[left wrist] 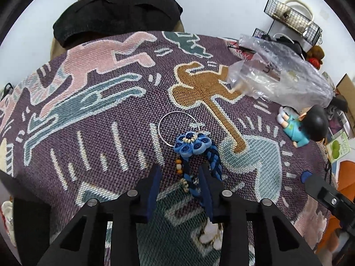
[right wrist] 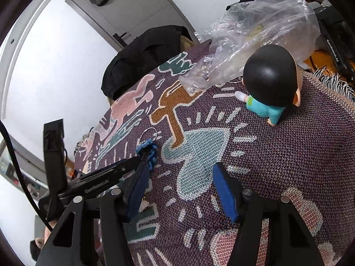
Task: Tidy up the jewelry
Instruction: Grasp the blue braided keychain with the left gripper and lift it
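Left wrist view showed the left gripper with fingers parted around the blue flower necklace on the desk, near the figurine; the right gripper gaped wide, empty. Next, judged: close and lift.

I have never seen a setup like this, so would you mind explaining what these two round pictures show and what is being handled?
Each picture comes from a fisheye camera on a handheld two-finger gripper, looking along its fingers. The left wrist view shows the left gripper open around a blue flower pendant with a wire ring, lying on a patterned woven cloth. The right wrist view shows the right gripper open and empty above the same cloth. Nearby lie a crumpled plastic bag and a dark-haired figurine.
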The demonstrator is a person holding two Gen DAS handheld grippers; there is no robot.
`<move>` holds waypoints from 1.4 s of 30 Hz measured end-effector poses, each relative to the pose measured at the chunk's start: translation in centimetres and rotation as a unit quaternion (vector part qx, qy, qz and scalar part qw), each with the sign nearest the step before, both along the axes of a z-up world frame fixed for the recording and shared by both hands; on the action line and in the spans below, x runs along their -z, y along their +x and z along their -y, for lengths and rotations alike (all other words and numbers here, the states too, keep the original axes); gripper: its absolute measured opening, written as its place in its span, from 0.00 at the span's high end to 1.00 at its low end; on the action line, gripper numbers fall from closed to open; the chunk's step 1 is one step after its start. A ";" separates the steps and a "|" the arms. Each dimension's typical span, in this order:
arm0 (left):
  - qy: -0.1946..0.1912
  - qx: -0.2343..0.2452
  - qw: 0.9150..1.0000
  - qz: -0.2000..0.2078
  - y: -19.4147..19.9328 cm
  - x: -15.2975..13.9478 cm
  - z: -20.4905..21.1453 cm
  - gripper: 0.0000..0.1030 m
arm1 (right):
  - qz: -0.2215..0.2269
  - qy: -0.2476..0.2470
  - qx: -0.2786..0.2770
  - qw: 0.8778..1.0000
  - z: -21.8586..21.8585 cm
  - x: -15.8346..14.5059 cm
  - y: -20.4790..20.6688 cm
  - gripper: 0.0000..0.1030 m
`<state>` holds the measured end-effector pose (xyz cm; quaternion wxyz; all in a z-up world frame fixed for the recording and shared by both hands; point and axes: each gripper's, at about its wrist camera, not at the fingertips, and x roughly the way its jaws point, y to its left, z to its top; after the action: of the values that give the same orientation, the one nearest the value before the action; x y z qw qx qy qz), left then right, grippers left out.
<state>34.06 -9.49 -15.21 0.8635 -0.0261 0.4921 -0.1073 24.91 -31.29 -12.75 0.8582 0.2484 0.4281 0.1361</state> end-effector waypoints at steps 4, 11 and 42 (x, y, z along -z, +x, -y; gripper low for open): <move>0.011 -0.007 1.000 0.001 0.9 0.5 0.5 0.74 | -0.003 -0.001 0.004 1.000 0.2 0.2 0.1 0.41; 0.018 -0.004 1.000 0.002 0.8 0.4 0.5 0.92 | -0.005 -0.005 0.009 1.000 0.5 0.3 -0.2 0.41; -0.044 -0.058 0.994 0.085 -5.4 -7.6 -10.0 0.92 | -0.030 -0.086 -0.117 0.989 -10.7 -0.3 4.4 0.63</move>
<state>28.68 0.56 -7.62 0.9050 -0.0829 0.4093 -0.0806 29.27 -20.60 -12.46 0.8415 0.1257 0.4896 0.1908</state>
